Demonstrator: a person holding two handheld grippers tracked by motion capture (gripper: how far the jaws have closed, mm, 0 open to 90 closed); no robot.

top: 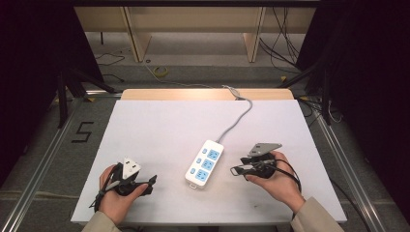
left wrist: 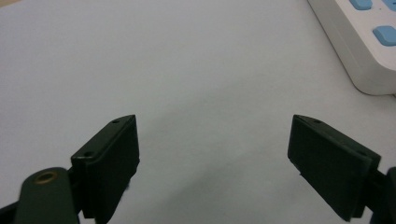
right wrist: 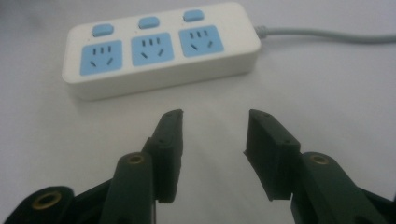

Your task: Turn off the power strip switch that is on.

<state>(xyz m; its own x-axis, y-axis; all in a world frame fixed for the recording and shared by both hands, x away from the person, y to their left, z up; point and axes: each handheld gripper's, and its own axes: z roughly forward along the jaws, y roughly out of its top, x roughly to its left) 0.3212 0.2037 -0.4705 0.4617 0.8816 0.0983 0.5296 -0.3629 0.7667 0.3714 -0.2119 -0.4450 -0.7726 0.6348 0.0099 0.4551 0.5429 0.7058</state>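
A white power strip with three blue sockets and three blue switches lies near the middle of the white table; its grey cable runs to the far edge. My left gripper rests on the table to the strip's left, jaws wide open and empty, with the strip's end at the upper right of its view. My right gripper sits to the strip's right, jaws open and empty, facing the strip's long side.
The table's wooden far edge meets a floor with cables. Black tripod legs stand at the left and dark stands at the right. A "5" mark is on the floor at the left.
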